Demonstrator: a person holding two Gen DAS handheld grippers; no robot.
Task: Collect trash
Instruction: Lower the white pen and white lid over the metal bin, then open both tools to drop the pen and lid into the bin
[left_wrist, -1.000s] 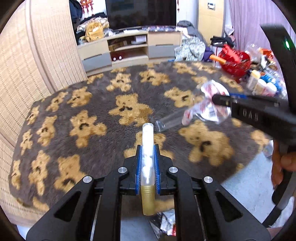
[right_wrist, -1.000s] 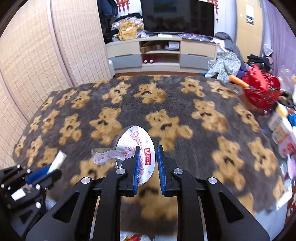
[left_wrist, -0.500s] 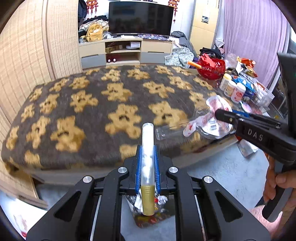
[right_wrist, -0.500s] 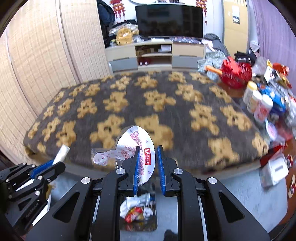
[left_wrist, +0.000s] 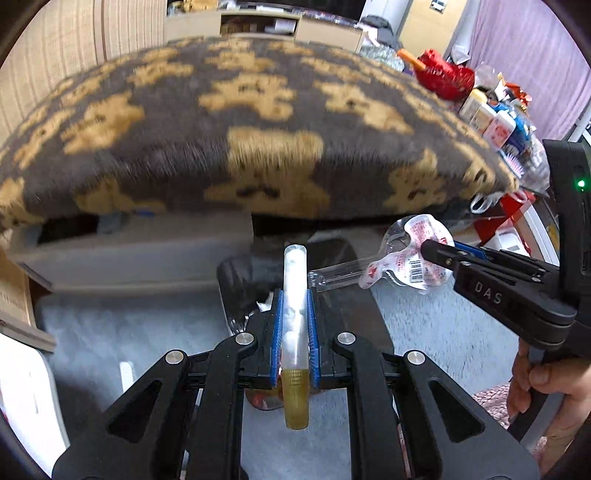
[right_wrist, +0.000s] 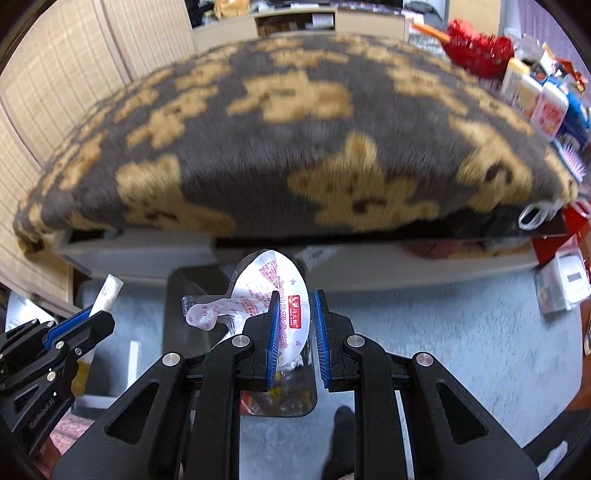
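My left gripper is shut on a clear tube with white contents and a gold cap. My right gripper holds a clear plastic blister pack with a white and red label; its jaws stand a little apart, the pack against the left pad. Both hang over a dark trash bin with wrappers inside, on the floor in front of the bed. The right gripper also shows in the left wrist view, the left gripper in the right wrist view.
A bed with a grey blanket with tan bears fills the upper view. Bottles and boxes crowd its right side. Grey carpet lies around the bin. A wicker screen stands at left.
Both grippers have dropped from above the bed to low over the bin in front of it, each still carrying its item. The right jaws have opened a little.
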